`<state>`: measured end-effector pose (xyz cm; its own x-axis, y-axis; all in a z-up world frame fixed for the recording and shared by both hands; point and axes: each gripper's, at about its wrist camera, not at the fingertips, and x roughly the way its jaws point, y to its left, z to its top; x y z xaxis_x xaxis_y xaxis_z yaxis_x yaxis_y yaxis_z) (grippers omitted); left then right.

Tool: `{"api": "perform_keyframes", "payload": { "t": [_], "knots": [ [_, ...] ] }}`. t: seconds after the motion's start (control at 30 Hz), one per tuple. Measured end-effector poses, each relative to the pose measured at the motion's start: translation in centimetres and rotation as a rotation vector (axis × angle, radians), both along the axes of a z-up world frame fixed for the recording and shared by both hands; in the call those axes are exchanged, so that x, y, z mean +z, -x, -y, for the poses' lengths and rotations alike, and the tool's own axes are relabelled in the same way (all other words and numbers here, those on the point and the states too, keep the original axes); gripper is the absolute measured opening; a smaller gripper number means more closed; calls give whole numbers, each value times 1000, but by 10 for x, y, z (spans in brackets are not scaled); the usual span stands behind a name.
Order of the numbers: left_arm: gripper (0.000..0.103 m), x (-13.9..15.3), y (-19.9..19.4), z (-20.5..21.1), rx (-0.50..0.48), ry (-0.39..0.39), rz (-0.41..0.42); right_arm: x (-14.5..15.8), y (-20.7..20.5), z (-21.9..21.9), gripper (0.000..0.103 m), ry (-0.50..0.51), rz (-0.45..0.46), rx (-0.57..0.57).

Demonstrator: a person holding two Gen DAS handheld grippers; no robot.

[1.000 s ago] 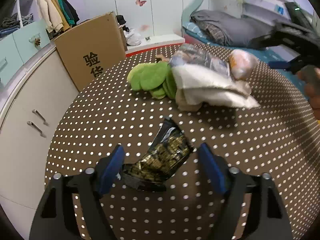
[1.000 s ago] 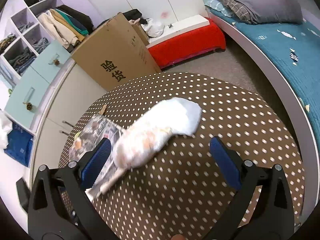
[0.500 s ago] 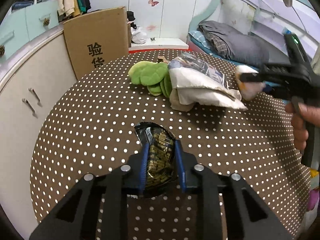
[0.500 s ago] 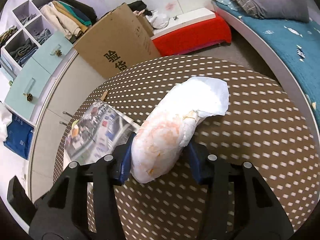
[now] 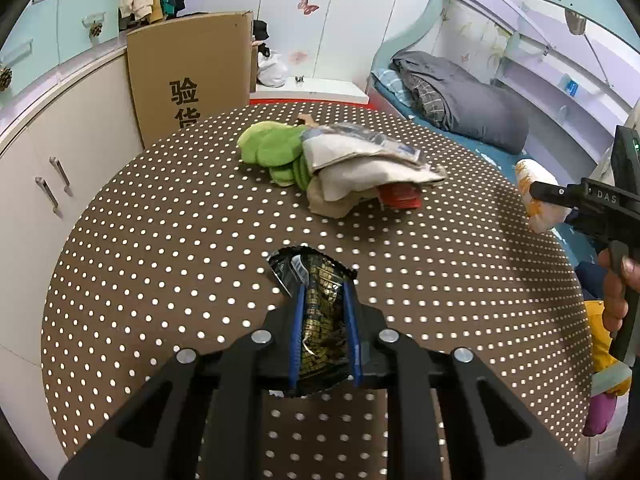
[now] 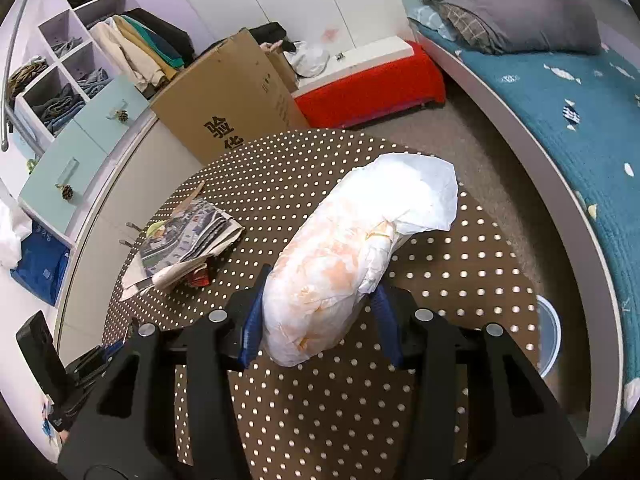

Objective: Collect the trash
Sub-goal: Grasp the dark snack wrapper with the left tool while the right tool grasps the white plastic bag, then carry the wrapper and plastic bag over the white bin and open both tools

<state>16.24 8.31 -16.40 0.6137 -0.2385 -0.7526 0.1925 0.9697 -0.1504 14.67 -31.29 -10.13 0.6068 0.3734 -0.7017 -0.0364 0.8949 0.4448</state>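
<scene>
A black-and-gold snack wrapper [image 5: 310,270] sits between the blue pads of my left gripper [image 5: 323,292], just above the brown dotted table [image 5: 160,240]. Its jaws are closing and the pads press on the wrapper. A crumpled white bag with orange stains [image 6: 360,232] is held in my right gripper [image 6: 322,292], which is shut on its lower end, with the bag raised above the table. In the left wrist view the right gripper [image 5: 538,192] and that white bag [image 5: 534,174] hang at the table's right edge, with a hand on the handle.
A pile of newspaper [image 5: 360,160], a green cloth [image 5: 272,148] and a red packet [image 5: 400,196] lies at the table's far side. A cardboard box [image 5: 192,76] and cabinets stand left, a bed right. A pale blue bin rim [image 6: 550,332] shows beside the table.
Both grippers went from wide open to closed: the left on the wrapper, the right on the white bag. The right one carried the bag off the pile toward the table's right edge, uncovering the red packet.
</scene>
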Motion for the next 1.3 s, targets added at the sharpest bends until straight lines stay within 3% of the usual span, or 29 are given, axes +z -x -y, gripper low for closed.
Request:
{"api": "perform_keyframes", "payload": {
  "t": [0.37, 0.87, 1.1, 1.3],
  "knots": [
    [18, 36, 5, 31, -49, 17, 62, 35, 17, 24, 47, -10, 100, -14],
    [18, 98, 0, 137, -225, 45, 194, 72, 62, 111, 47, 31, 234, -139],
    [18, 112, -3, 202, -344, 74, 214, 66, 84, 165, 48, 58, 222, -250],
    [18, 104, -10, 263, -461, 81, 182, 31, 88, 202, 48, 63, 138, -316]
  ]
}}
